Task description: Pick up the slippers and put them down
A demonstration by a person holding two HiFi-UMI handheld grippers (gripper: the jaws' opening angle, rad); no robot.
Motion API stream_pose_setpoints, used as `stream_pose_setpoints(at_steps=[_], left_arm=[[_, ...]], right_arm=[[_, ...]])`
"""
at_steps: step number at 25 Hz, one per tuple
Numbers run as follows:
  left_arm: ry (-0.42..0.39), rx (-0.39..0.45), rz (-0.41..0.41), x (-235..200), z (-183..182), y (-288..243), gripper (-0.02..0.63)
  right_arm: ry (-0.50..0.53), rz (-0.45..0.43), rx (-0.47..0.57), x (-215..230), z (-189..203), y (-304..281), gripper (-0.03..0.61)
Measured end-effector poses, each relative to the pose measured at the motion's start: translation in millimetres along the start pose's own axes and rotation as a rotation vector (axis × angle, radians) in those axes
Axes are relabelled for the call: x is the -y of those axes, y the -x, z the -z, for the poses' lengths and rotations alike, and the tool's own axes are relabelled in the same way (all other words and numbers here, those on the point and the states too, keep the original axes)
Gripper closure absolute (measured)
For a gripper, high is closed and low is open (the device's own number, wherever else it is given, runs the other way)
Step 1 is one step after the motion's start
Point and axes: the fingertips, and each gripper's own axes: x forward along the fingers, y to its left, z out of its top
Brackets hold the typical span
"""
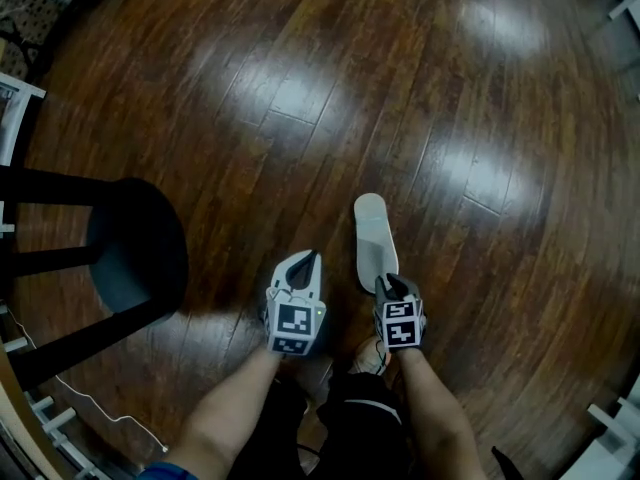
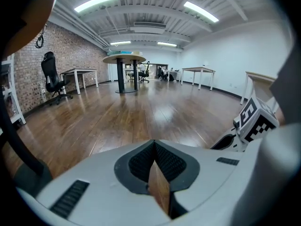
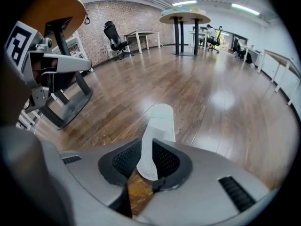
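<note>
One white slipper (image 1: 372, 236) lies flat on the dark wood floor, toe pointing away from me. Its heel end sits between the jaws of my right gripper (image 1: 394, 286), which points steeply down. In the right gripper view the slipper (image 3: 160, 120) runs out from between the dark pads of the right gripper (image 3: 148, 149), and the jaws stand apart around the heel, not pressing it. My left gripper (image 1: 306, 266) hovers just left of the slipper. In its own view the left gripper (image 2: 154, 146) has its tips together, with only floor behind them. I see no second slipper.
A black stool (image 1: 137, 256) with dark legs stands to the left, close to my left arm. White frame parts (image 1: 616, 430) sit at the lower right edge. Far off stand a round table (image 2: 124, 58), an office chair (image 2: 50, 73) and desks (image 2: 197, 70).
</note>
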Motion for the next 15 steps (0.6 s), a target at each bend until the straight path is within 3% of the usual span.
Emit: stream_pose_setpoints(at_steps=[5,15], left_arm=[[-0.018,0.005,0.01,17,-44,67,0.609],[-0.08,0.01,0.024,38,-162,228,0.609]], right_arm=[[-0.023,0.028,0.083,-14,-47,83,0.489],[-0.091,0.039,0.2,-83,-126,292,0.523]])
